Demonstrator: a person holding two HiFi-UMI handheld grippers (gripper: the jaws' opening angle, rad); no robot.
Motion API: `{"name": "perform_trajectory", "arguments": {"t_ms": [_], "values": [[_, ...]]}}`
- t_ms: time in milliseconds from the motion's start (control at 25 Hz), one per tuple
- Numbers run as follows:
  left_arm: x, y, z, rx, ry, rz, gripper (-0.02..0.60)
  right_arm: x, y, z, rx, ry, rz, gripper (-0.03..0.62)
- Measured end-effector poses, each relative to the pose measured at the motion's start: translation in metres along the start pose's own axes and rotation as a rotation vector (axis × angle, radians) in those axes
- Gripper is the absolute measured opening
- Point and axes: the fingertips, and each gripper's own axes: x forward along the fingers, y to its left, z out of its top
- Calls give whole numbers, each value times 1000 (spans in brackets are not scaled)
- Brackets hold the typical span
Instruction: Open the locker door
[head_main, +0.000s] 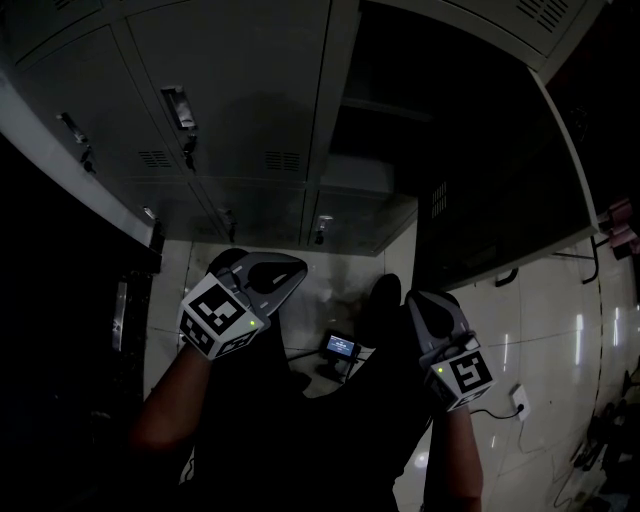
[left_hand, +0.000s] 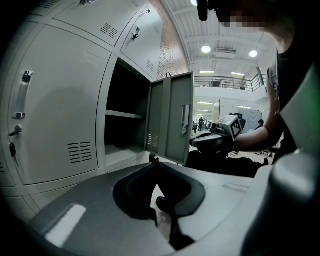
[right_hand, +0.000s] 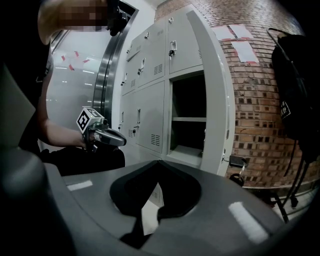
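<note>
The grey locker bank (head_main: 230, 110) fills the top of the head view. One compartment (head_main: 420, 110) stands open and dark, and its door (head_main: 500, 180) is swung wide to the right. In the left gripper view the open compartment (left_hand: 125, 130) shows a shelf inside, with the door (left_hand: 172, 125) beside it. My left gripper (head_main: 295, 270) and right gripper (head_main: 422, 303) hang low in front of the lockers, apart from the door. Both are shut with nothing between the jaws. The left gripper (left_hand: 155, 165) faces the opening; the right gripper (right_hand: 160, 161) does too.
The closed lockers (left_hand: 55, 115) have handles and keys in their locks. A black backpack (right_hand: 295, 90) hangs on the brick wall (right_hand: 250, 100) right of the lockers. On the tiled floor lie a small device (head_main: 340, 347) and a wall socket with a cable (head_main: 518, 398).
</note>
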Motion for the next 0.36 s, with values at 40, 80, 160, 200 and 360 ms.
{"name": "perform_trajectory", "arguments": {"t_ms": [40,80,160,200,360], "values": [[0,0,0,0,0,0,12,0,0,0,-1,1,1,2],[0,0,0,0,0,0,12,0,0,0,-1,1,1,2],[1,0,0,1,0,-1,12,0,0,0,-2,-1,2,2],[1,0,0,1,0,-1,12,0,0,0,-3,-1,2,2],[0,-1,1,2,-3,-2,12,1,0,0,-8,3,2,2]]}}
